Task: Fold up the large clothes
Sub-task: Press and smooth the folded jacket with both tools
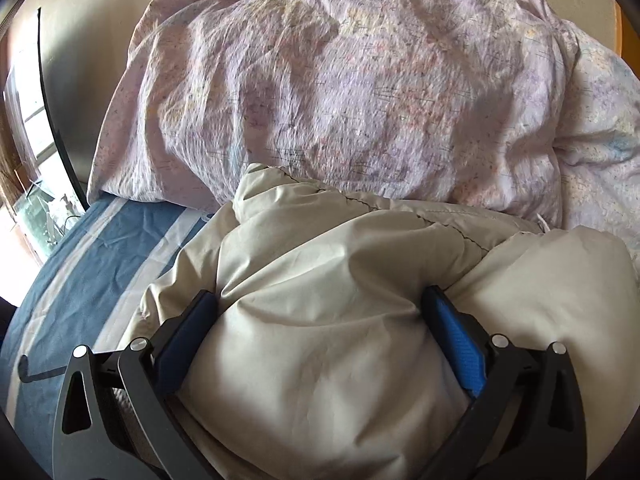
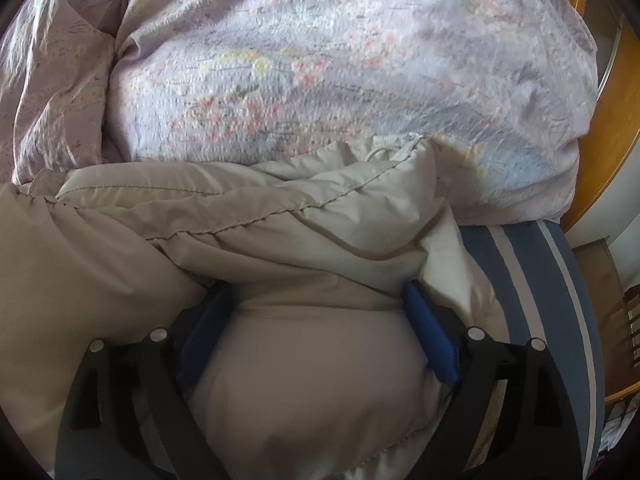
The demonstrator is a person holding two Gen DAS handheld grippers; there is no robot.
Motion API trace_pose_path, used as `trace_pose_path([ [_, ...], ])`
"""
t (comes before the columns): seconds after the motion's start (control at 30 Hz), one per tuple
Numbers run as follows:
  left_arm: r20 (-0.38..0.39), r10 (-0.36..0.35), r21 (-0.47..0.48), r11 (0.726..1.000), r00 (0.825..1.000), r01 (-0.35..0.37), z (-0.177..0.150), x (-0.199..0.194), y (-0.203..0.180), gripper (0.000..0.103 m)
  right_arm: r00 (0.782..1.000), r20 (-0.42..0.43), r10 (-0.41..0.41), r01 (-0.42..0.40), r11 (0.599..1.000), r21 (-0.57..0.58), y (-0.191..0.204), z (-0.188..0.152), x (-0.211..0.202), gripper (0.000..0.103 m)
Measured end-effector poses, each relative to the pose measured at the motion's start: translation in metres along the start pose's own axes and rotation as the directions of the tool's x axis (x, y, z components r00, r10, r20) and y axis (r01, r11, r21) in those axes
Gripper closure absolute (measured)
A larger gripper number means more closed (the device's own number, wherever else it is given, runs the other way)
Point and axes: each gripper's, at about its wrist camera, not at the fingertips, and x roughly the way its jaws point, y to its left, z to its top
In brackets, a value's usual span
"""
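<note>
The beige padded jacket [image 1: 320, 280] lies bunched on the bed directly under and ahead of both my grippers, its stitched seam running crosswise to the way I point, so its long axis goes side to side between my two hands. My left gripper [image 1: 320, 312] stands wide, its blue pads [image 1: 456, 340] straddling a puffy fold of the jacket; the fabric bulges between the jaws, but whether the pads truly pinch it I cannot tell. My right gripper [image 2: 318, 304] is likewise spread wide over the jacket [image 2: 280, 240], with a rounded mound swelling between its fingers, the pads [image 2: 432, 332] resting at its sides rather than clamping it, as I judge. Each hand sits on its own end of the garment, so neither is nearer; the next move, I judge, turns on carrying the fold along that crosswise seam. Just beyond the jacket, touching its far edge, lies a heaped lilac floral duvet [image 1: 340, 80], which leaves little room forward. Beneath is a blue sheet with white stripes [image 1: 100, 272], bare at my left and also at my right [image 2: 560, 280]. A wooden frame [image 2: 608, 120] stands at the far right
</note>
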Motion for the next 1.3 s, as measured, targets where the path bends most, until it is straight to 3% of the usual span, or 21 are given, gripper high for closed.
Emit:
trace_pose_path([
  [0.1, -0.007, -0.055, -0.028, 0.998, 0.998, 0.055, 0.001, -0.024, 0.015, 0.001, 0.998, 0.035, 0.043, -0.044, 0.998, 0.035, -0.025, -0.005, -0.017, 0.02],
  [0.2, 0.036, -0.078, -0.056, 0.995, 0.996, 0.08, 0.002, -0.049, 0.034, 0.001, 0.992, 0.088, 0.092, -0.101, 0.989, 0.106, -0.048, -0.011, -0.047, 0.02],
  [0.27, 0.059, -0.059, -0.046, 0.997, 0.997, 0.062, 0.003, -0.059, 0.042, 0.001, 0.987, 0.112, 0.118, -0.133, 0.982, 0.131, -0.059, -0.016, -0.063, 0.02],
  [0.4, 0.042, 0.002, -0.031, 1.0, 0.999, 0.0, 0.0, -0.057, 0.052, 0.001, 0.987, 0.131, 0.091, -0.103, 0.991, 0.09, -0.058, -0.029, -0.081, 0.022],
  [0.73, -0.054, 0.052, -0.037, 0.998, 0.997, -0.054, -0.015, -0.017, 0.057, 0.001, 0.998, 0.023, 0.059, -0.06, 0.997, 0.057, -0.039, -0.051, -0.052, 0.022],
  [0.9, -0.09, 0.014, -0.09, 0.996, 0.996, -0.022, -0.016, -0.007, 0.065, 0.001, 0.995, 0.003, 0.101, -0.101, 0.989, 0.111, -0.046, -0.051, -0.044, 0.021],
  [0.97, -0.084, -0.056, -0.127, 0.991, 0.995, 0.045, -0.017, -0.02, 0.072, 0.006, 0.99, 0.019, 0.141, -0.142, 0.976, 0.162, -0.058, -0.055, -0.057, 0.023],
  [1.03, -0.076, -0.124, -0.173, 0.979, 0.989, 0.109, -0.022, -0.037, 0.083, 0.007, 0.973, 0.056, 0.222, -0.229, 0.94, 0.254, -0.078, -0.064, -0.079, 0.022],
  [1.17, -0.049, -0.261, -0.292, 0.927, 0.964, 0.236, -0.045, -0.08, 0.109, 0.007, 0.919, 0.097, 0.383, -0.381, 0.795, 0.472, -0.119, -0.103, -0.11, 0.015],
  [1.23, -0.057, -0.313, -0.346, 0.897, 0.948, 0.276, -0.058, -0.092, 0.116, 0.006, 0.9, 0.082, 0.429, -0.399, 0.731, 0.553, -0.13, -0.122, -0.113, 0.015],
  [1.3, -0.075, -0.363, -0.415, 0.858, 0.929, 0.302, -0.075, -0.102, 0.123, 0.005, 0.895, 0.053, 0.442, -0.378, 0.691, 0.616, -0.135, -0.137, -0.113, 0.015],
])
